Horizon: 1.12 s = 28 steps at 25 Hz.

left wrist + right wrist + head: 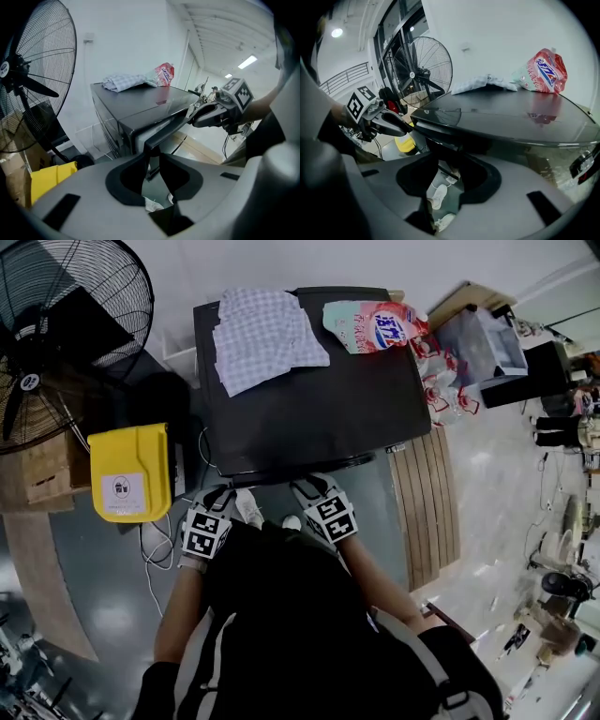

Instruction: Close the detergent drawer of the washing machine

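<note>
Left gripper [151,152] sits at the front left corner of the washing machine [309,409], pointing down at an angle. Its jaws are partly open with nothing clamped, and we see only floor through the gap. We read the detergent drawer [164,132] as the dark bar along the upper front, under the lid edge, just beyond the left tips. We cannot tell whether they touch, or how far out it stands. Right gripper [446,161] is further right along the same front edge, jaws also apart and empty, with white shoes [436,197] showing between them. On the lid we have a checkered cloth [267,334] at the rear left and a pink detergent pouch [375,326] just beside it at the rear right. A floor fan [56,343] stands left of the machine, and a yellow case [131,472] lies on the floor near the front left corner.
</note>
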Each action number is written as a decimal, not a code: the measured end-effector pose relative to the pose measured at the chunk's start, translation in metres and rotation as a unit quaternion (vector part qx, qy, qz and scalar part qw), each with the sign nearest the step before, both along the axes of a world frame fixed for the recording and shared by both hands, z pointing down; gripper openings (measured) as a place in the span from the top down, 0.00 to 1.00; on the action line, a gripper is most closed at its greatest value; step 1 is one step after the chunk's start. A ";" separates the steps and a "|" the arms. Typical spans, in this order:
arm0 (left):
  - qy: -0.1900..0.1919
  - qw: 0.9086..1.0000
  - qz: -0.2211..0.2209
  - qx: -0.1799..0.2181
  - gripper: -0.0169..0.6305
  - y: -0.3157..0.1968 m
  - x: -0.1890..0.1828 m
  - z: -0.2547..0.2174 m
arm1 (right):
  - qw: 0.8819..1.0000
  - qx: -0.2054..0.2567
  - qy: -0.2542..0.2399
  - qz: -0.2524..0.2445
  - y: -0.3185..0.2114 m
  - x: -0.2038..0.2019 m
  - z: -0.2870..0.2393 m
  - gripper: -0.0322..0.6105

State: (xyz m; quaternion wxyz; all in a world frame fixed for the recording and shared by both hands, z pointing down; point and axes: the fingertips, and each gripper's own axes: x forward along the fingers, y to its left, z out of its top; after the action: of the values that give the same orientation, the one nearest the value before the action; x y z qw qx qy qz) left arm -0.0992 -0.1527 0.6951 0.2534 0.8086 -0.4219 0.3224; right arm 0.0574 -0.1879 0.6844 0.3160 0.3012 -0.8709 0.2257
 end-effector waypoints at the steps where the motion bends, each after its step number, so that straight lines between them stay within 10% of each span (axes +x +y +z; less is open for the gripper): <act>1: 0.000 1.000 -0.002 0.000 0.83 -0.001 -0.001 0.000 | 1.000 -0.001 0.001 0.003 -0.001 -0.001 0.000 0.72; 19: -0.010 0.996 -0.084 0.013 0.82 0.004 -0.004 -0.002 | 0.996 -0.028 -0.010 0.090 0.005 0.005 -0.004 0.70; 28: 0.017 0.998 -0.056 -0.005 0.89 0.014 0.029 0.009 | 0.997 -0.059 -0.009 0.048 0.037 -0.002 0.010 0.82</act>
State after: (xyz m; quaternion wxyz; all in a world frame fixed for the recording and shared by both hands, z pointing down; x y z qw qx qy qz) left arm -0.0700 -0.1383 0.7038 0.2818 0.7879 -0.4604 0.2964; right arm 0.0552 -0.1510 0.6939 0.3139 0.3218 -0.8435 0.2941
